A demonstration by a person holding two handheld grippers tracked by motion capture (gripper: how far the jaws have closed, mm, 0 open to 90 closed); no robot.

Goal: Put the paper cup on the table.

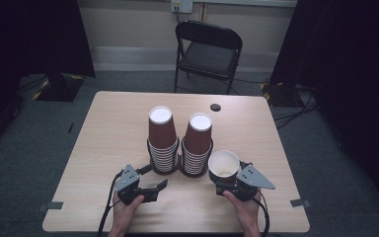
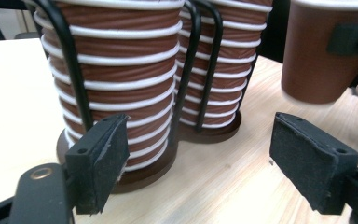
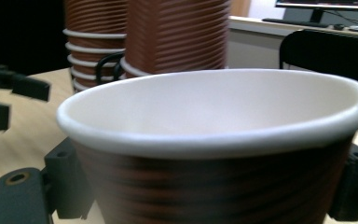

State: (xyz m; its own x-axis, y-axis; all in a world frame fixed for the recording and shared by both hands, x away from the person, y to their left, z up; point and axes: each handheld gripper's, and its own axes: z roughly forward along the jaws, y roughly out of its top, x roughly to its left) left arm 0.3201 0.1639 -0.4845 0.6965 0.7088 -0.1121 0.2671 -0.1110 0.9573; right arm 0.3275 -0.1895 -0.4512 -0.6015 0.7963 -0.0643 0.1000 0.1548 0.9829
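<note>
Two stacks of brown ribbed paper cups stand upside down in a black wire holder at mid-table: the left stack [image 1: 162, 138] [image 2: 116, 70] and the right stack [image 1: 197, 140] [image 2: 228, 70]. My left gripper [image 1: 157, 190] [image 2: 214, 163] sits low over the table just in front of the left stack, open, with nothing between its jaws. My right gripper [image 1: 229, 178] [image 3: 214, 186] is shut on a single upright cup [image 1: 224, 164] [image 3: 214, 116] [image 2: 317, 60], held to the right of the stacks with its white inside facing up.
The wooden table [image 1: 113, 128] has a dark round hole [image 1: 215, 107] near its far edge. A black folding chair [image 1: 207, 49] stands behind it. Grey tape marks lie at the near corners. My left gripper [image 3: 9, 98] appears blurred at the left of the right gripper view.
</note>
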